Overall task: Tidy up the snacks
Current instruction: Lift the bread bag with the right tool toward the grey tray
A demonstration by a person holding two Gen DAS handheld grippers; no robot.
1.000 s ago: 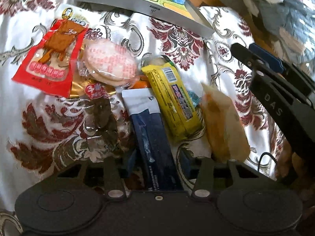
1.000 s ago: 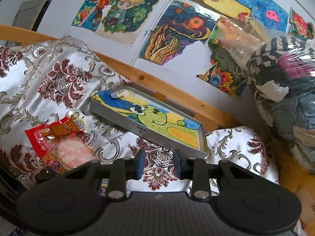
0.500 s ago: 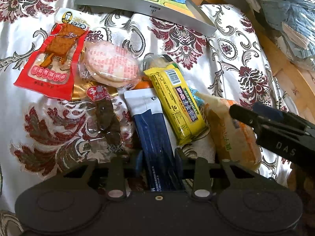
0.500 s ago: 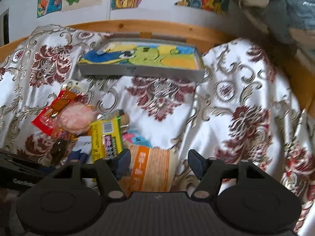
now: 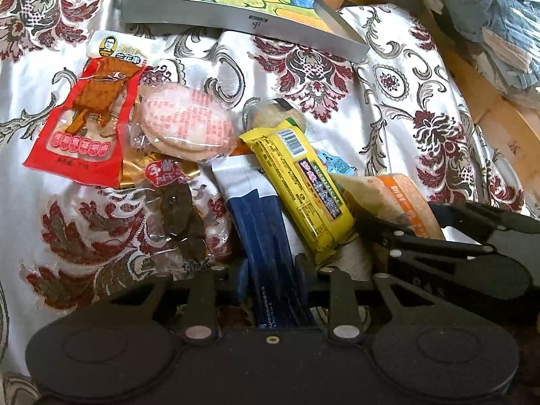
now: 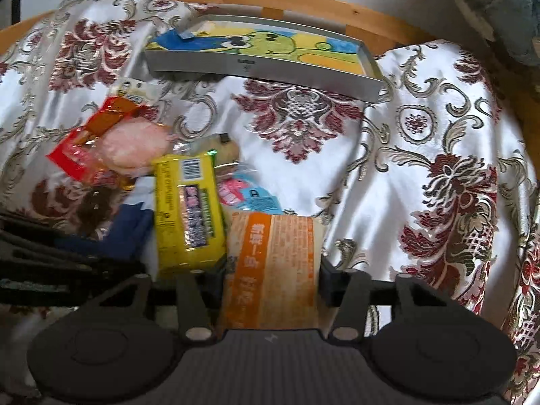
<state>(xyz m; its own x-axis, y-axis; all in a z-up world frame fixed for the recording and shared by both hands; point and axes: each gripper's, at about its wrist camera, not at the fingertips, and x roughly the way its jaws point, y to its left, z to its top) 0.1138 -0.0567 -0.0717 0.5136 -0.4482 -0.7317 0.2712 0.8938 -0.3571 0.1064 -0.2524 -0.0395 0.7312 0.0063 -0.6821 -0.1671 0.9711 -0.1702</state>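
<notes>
Several snack packets lie heaped on a patterned cloth. My left gripper is shut on a long blue packet that runs between its fingers. A yellow bar lies slanted over that packet's right side. My right gripper stands open astride an orange bread packet, its fingers close to both of the packet's sides. In the left wrist view the right gripper comes in from the right, around the same orange packet. A grey tray with a cartoon drawing inside sits at the back.
A red packet, a round pink cracker pack and a clear pack of brown snack lie to the left. A small light blue packet peeks out behind the yellow bar. A wooden rail and bundled clothes lie to the right.
My right gripper dropped from facing the wall down onto the orange packet, and its fingers narrowed around it. My left gripper's fingers closed in on the blue packet.
</notes>
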